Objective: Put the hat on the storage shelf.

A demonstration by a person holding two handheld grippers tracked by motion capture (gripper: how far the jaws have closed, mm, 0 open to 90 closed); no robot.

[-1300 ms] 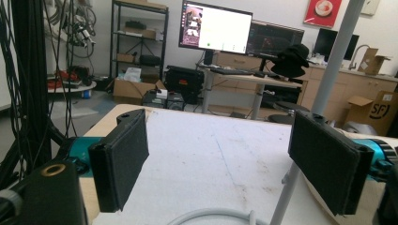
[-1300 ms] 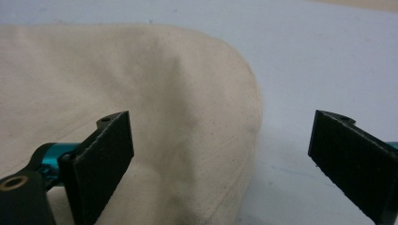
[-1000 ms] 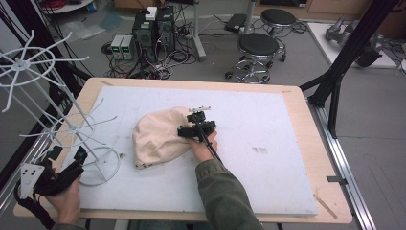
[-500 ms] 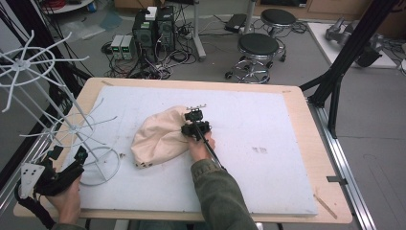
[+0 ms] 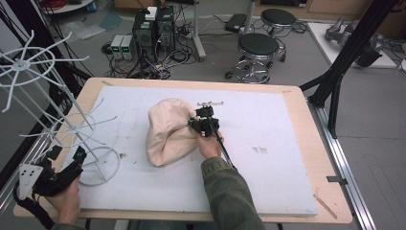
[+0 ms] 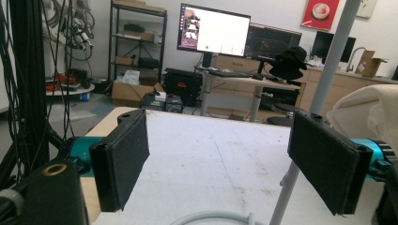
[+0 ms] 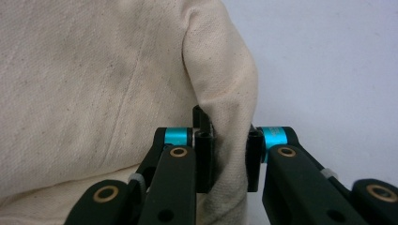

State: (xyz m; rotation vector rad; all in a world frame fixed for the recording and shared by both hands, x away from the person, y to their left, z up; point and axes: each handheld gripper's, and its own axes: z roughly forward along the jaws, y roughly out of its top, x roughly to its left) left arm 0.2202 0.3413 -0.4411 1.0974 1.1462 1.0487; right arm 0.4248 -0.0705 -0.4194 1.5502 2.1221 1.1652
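Honestly the right gripper (image 7: 226,159) has a decent bite already: its jaws are pinched on a fold at the edge of the cream hat (image 5: 167,132), which sits mid-table on the white mat (image 5: 268,158). I'd lift slow so the fold doesn't slip out. The left gripper (image 6: 230,168) waits wide open with nothing in it, right by the white wire rack (image 5: 72,129), probably ready to steady it.

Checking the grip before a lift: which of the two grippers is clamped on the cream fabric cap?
The right gripper: its jaws pinch a fold of the cream fabric cap. The left gripper is open, near the white wire rack.
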